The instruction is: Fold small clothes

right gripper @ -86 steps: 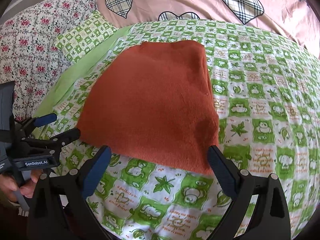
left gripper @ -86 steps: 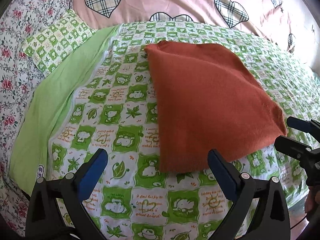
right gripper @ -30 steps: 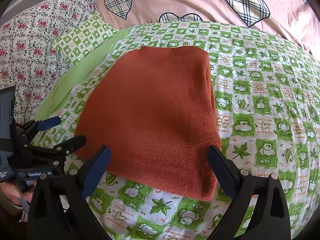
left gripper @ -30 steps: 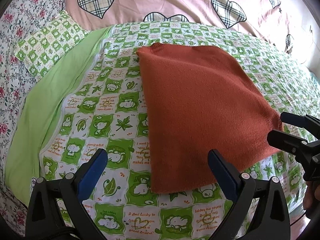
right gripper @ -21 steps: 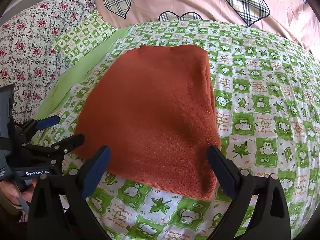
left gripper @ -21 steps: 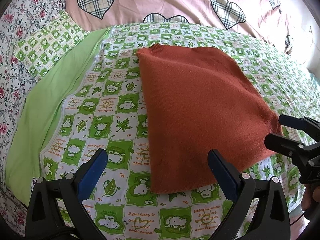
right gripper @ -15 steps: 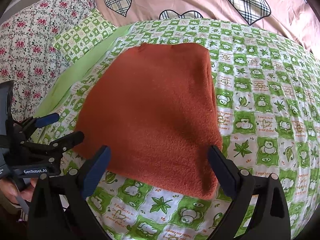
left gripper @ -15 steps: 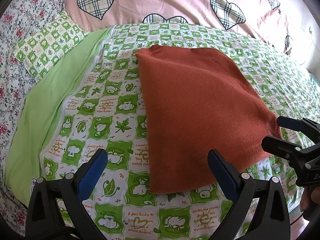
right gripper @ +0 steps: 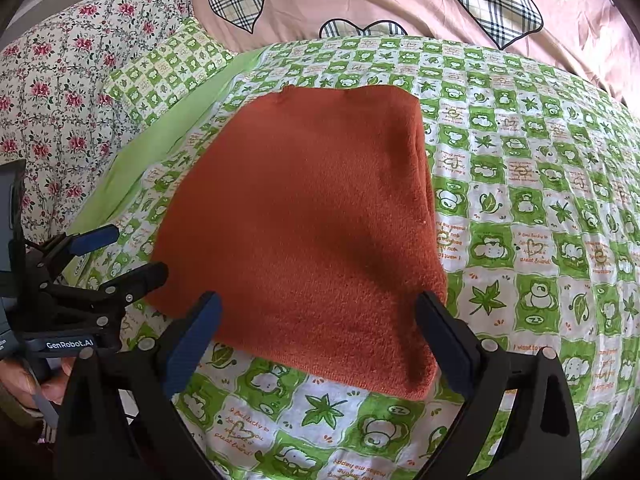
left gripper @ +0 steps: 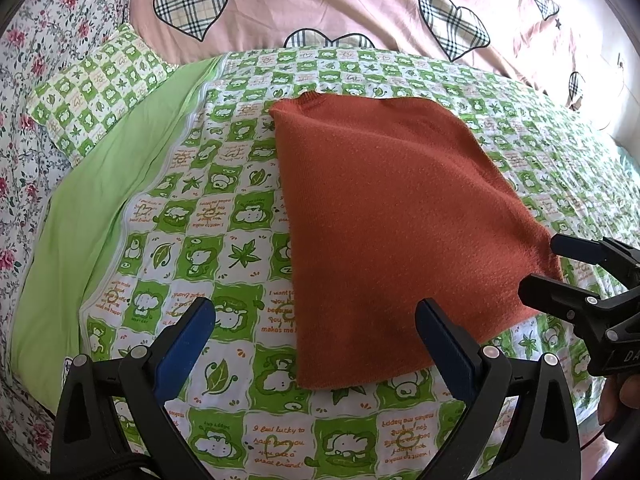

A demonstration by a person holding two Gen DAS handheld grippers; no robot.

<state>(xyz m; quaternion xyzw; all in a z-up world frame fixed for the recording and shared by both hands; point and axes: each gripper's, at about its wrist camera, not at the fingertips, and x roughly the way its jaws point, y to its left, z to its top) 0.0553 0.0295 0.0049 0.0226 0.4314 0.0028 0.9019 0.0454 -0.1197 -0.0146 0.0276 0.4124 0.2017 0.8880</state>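
Note:
A rust-orange knitted garment (left gripper: 392, 220) lies folded flat on the green-and-white checked bed sheet (left gripper: 224, 216); it also shows in the right wrist view (right gripper: 304, 216). My left gripper (left gripper: 316, 336) is open and empty, hovering just in front of the garment's near left corner; it also shows at the left of the right wrist view (right gripper: 132, 252). My right gripper (right gripper: 320, 324) is open and empty over the garment's near right edge; it also shows at the right of the left wrist view (left gripper: 540, 264), its jaws on either side of the garment's right corner.
A pink quilt with plaid hearts (left gripper: 320, 4) lies across the far side of the bed. A small checked pillow (left gripper: 96, 88) and a floral cover (left gripper: 24, 80) lie at the left, with a plain green sheet strip (left gripper: 80, 216) beside them.
Both grippers have crept a little closer to the garment's near edge; the right gripper's jaws now reach the garment's right corner. The garment has not moved. Both stay open.

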